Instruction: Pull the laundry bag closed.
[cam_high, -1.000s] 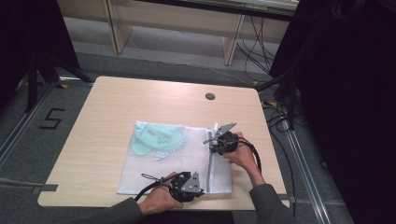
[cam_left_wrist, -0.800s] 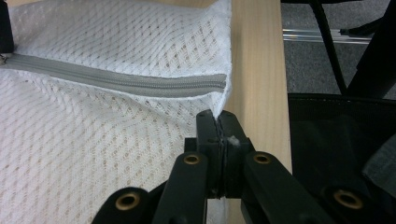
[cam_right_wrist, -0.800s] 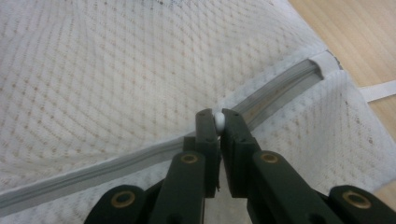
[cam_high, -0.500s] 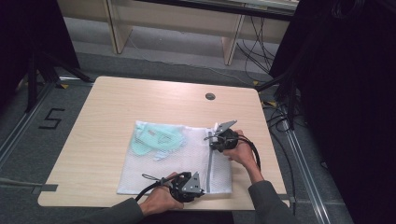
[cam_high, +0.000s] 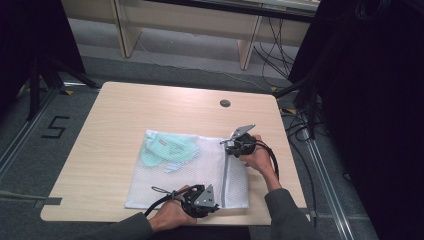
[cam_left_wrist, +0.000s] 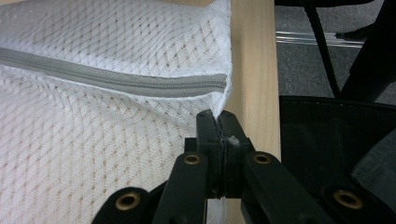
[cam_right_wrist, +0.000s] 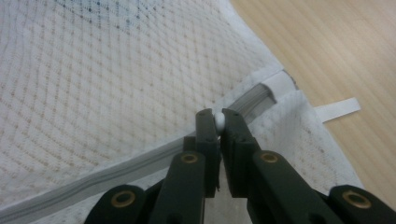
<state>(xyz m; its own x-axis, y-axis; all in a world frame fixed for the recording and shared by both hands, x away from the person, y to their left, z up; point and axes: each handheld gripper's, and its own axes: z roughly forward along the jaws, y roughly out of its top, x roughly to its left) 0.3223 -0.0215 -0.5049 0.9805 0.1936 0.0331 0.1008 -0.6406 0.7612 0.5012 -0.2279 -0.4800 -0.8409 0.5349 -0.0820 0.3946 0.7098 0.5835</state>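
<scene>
One white mesh laundry bag (cam_high: 200, 170) lay on the table (cam_high: 115, 120), one mint garment (cam_high: 167, 149) inside. The left gripper (cam_left_wrist: 218, 122) was clenched on the bag's near corner; the right gripper (cam_right_wrist: 217, 120) pinched the one white zipper pull (cam_right_wrist: 219, 121).

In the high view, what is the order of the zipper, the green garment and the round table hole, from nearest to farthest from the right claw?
From the right claw:
1. Zipper, directly at it, running toward the person.
2. Green garment, inside the mesh bag, to the left.
3. Table hole, beyond it, near the far edge.
</scene>
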